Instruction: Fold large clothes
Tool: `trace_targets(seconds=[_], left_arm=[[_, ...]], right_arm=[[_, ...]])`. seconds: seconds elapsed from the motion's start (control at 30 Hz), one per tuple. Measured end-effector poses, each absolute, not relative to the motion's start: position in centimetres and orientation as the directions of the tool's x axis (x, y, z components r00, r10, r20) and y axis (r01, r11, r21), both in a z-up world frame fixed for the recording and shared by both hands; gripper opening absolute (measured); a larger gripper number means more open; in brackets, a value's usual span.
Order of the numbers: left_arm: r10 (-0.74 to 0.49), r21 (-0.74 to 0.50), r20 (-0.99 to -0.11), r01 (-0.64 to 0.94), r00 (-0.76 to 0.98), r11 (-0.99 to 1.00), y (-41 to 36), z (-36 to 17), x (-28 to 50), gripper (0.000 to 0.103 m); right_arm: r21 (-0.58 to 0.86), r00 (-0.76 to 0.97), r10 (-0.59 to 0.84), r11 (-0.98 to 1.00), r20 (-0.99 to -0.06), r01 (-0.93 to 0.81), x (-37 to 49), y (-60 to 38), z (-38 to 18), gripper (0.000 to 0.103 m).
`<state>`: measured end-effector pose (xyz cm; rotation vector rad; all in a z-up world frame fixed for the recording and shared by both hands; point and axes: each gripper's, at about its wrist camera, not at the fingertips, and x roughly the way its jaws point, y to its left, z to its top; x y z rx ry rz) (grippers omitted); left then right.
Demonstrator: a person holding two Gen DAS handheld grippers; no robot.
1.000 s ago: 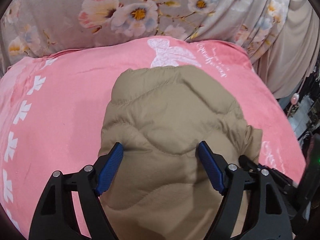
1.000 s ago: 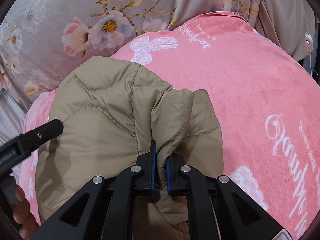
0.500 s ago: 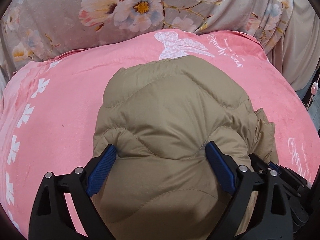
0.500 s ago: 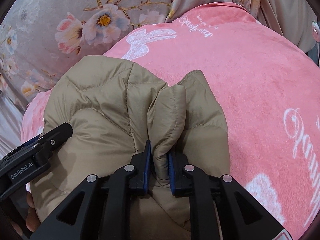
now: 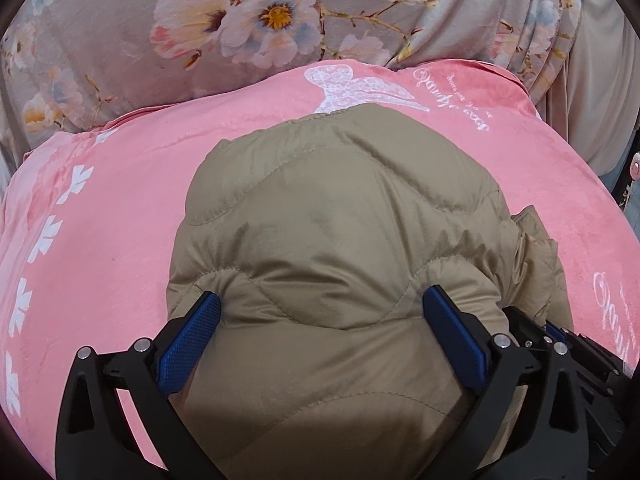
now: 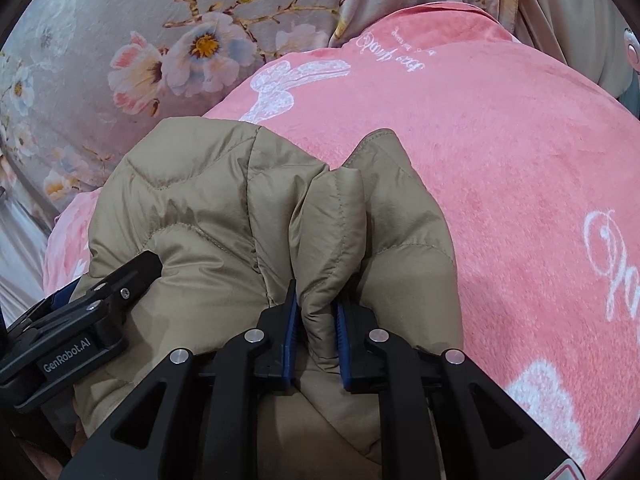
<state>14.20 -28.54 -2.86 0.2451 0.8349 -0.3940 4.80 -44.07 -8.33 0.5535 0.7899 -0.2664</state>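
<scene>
A tan quilted puffer jacket [image 5: 340, 220] lies bunched on a pink blanket [image 5: 100, 240]. My left gripper [image 5: 320, 340] straddles its near bulge. The jaws are opening and stand wide, and the puffy cloth swells up between the blue pads [image 5: 188, 344] without being pinched. In the right wrist view, my right gripper [image 6: 316, 320] is shut on an upright fold of the jacket [image 6: 192, 200] at its right side. The left gripper [image 6: 100, 304] shows there at the lower left, resting against the jacket. The jacket's underside and sleeves are hidden.
The pink blanket [image 6: 520, 160] with white prints spreads to the right and far side. A grey floral fabric [image 5: 200, 40] rises behind it. Beige cloth [image 5: 600, 80] hangs at the far right.
Both grippers have sunk toward the blanket with the jacket. The left jaws have spread wider, letting go of the bulge they pinched. The right gripper keeps its fold.
</scene>
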Motion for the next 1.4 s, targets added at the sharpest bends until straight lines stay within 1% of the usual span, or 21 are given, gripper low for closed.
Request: trace_targets(seconds=[0.13, 0.2, 0.27, 0.3, 0.33, 0.4, 0.47, 0.5, 0.6, 0.67, 0.73, 0.9, 1.0, 1.27, 1.4], left_arm=[[-0.244, 0.056, -0.751, 0.427, 0.614, 0.903, -28.5, -3.2, 14.3, 0.098], [-0.247, 0.048, -0.753, 0.426, 0.61, 0.904, -28.5, -3.2, 14.4, 0.098], [-0.265, 0.027, -0.765, 0.44, 0.587, 0.898, -28.2, -2.8, 14.7, 0.098], [-0.276, 0.017, -0.774, 0.454, 0.57, 0.891, -27.7, -2.3, 14.6, 0.098], [-0.278, 0.013, -0.78, 0.458, 0.561, 0.889, -27.2, -1.8, 14.5, 0.098], [-0.295, -0.032, -0.79, 0.443, 0.538, 0.896, -25.0, 0.2, 13.7, 0.098], [-0.351, -0.111, -0.795, 0.451, 0.494, 0.886, -22.4, 2.2, 12.2, 0.098], [-0.355, -0.118, -0.796, 0.45, 0.49, 0.885, -21.8, 2.6, 11.6, 0.098], [-0.33, -0.101, -0.814, 0.444, 0.478, 0.891, -20.1, 2.2, 9.3, 0.098], [-0.324, -0.113, -0.837, 0.44, 0.44, 0.891, -19.6, 0.7, 8.3, 0.096], [-0.327, -0.135, -0.861, 0.443, 0.391, 0.886, -19.5, -1.1, 7.8, 0.097], [-0.337, -0.158, -0.869, 0.443, 0.362, 0.883, -19.4, -3.2, 8.0, 0.098], [-0.334, -0.153, -0.872, 0.448, 0.358, 0.881, -19.6, -4.1, 8.3, 0.098], [-0.344, -0.149, -0.862, 0.462, 0.372, 0.874, -20.0, -5.7, 8.7, 0.098], [-0.337, -0.128, -0.854, 0.467, 0.396, 0.875, -20.0, -5.7, 8.5, 0.098]], right_arm=[[0.363, 0.684, -0.018, 0.837, -0.729, 0.409, 5.1, -44.3, -8.4, 0.013], [0.379, 0.685, 0.021, 0.845, -0.728, 0.377, 5.3, -44.8, -8.2, 0.015], [0.392, 0.645, 0.05, 0.83, -0.762, 0.398, 4.8, -45.7, -7.0, 0.016], [0.384, 0.634, 0.04, 0.824, -0.773, 0.417, 4.2, -45.9, -6.3, 0.022], [0.363, 0.638, 0.005, 0.827, -0.77, 0.43, 2.7, -45.7, -4.5, 0.032], [0.309, 0.665, -0.049, 0.859, -0.745, 0.409, -0.5, -44.6, -1.6, 0.034], [0.3, 0.672, -0.039, 0.875, -0.739, 0.381, -2.9, -43.4, -0.7, 0.037], [0.308, 0.67, -0.021, 0.877, -0.742, 0.369, -3.8, -42.8, -0.7, 0.038], [0.363, 0.631, 0.076, 0.868, -0.772, 0.34, -5.7, -41.0, -2.9, 0.038], [0.358, 0.609, 0.075, 0.863, -0.79, 0.357, -6.0, -40.2, -4.4, 0.038], [0.369, 0.612, 0.078, 0.854, -0.787, 0.366, -6.2, -40.0, -5.3, 0.037], [0.42, 0.595, 0.128, 0.822, -0.794, 0.383, -5.4, -40.5, -7.2, 0.036], [0.419, 0.594, 0.127, 0.822, -0.795, 0.385, -5.4, -40.6, -7.8, 0.034], [0.406, 0.612, 0.104, 0.832, -0.784, 0.379, -5.6, -40.2, -8.4, 0.033], [0.404, 0.61, 0.104, 0.834, -0.785, 0.377, -5.2, -39.9, -8.4, 0.033]])
